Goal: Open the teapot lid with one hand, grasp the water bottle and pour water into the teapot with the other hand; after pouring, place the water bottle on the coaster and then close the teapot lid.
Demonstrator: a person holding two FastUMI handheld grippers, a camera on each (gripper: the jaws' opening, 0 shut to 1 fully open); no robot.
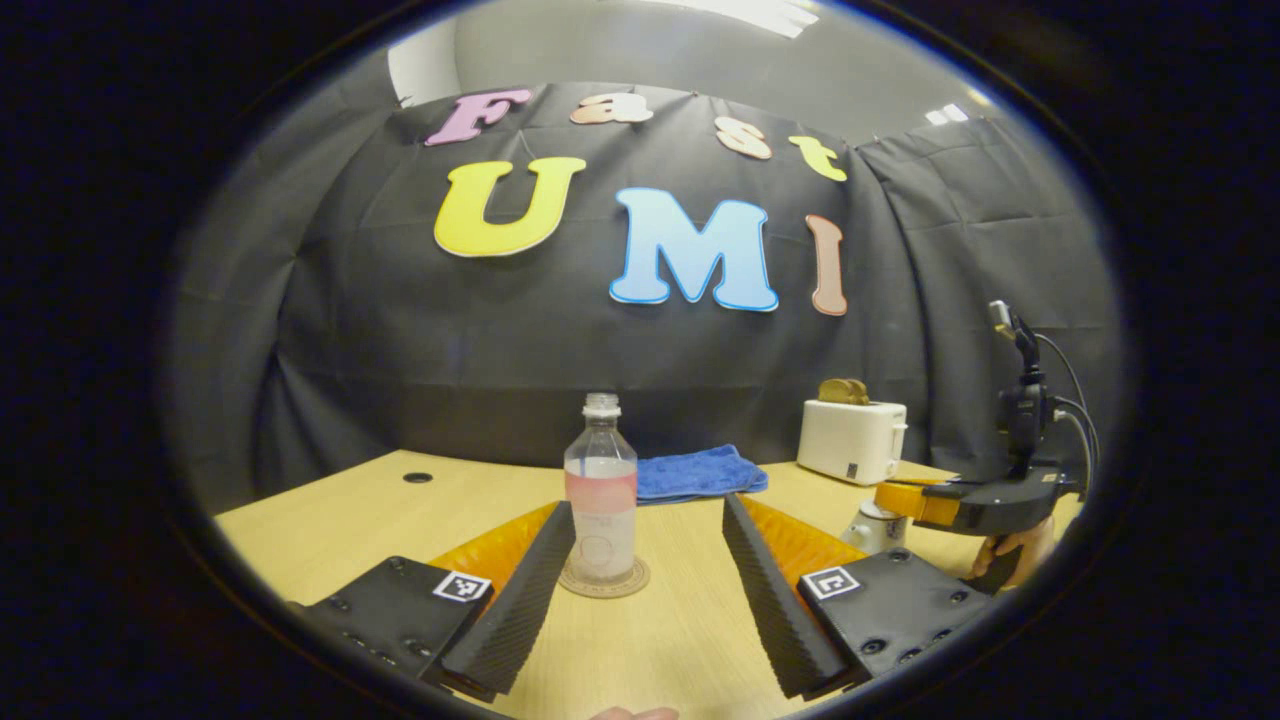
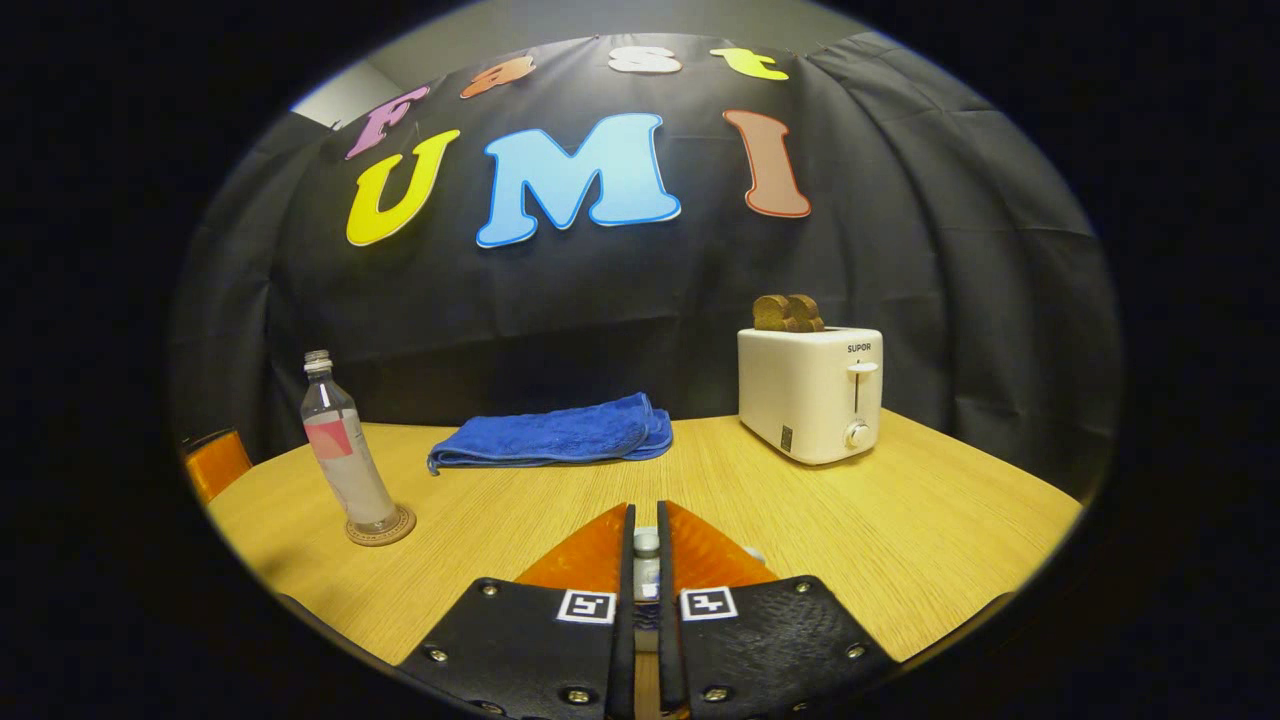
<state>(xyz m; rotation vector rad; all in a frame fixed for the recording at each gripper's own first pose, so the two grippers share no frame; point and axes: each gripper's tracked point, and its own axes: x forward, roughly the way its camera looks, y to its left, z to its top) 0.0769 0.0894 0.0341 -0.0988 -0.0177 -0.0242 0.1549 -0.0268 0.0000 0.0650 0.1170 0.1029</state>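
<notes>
Black cloth hangs behind our pale wood surface (image 2: 900, 520), w/ a grey wall above it.

Left gripper view: our left tongs (image 1: 645, 530) stand wide apart, holding nothing, low over the surface. Water bottle (image 1: 601, 490) stands upright just ahead, between the lines of the two fingers but untouched by either. It's clear, cap off as far as we can tell, pinkish label round the middle, some water inside. It sits on a round coaster (image 1: 603, 581). Behind it a folded blue towel (image 1: 698, 472) lies flat. To the right of that, a white toaster (image 1: 852, 440) w/ brown bread (image 1: 843, 391) poking out the top.

Same view, far right: our right tongs (image 1: 885, 495) come in from the side w/ a hand (image 1: 1010, 548) gripping the handle below. Its tips are right over the top of a small white teapot (image 1: 872, 528). Lid detail too small to make out there.

Right gripper view: right fingers nearly together, w/ a small pale knob, the teapot lid (image 2: 647, 545), pinched in the narrow gap; both fingers seem to press it. Teapot body mostly hidden under the fingers. Bottle & coaster sit well off to the left, towel mid-back, toaster back right. At the left edge an orange bit of the left tongs shows.
</notes>
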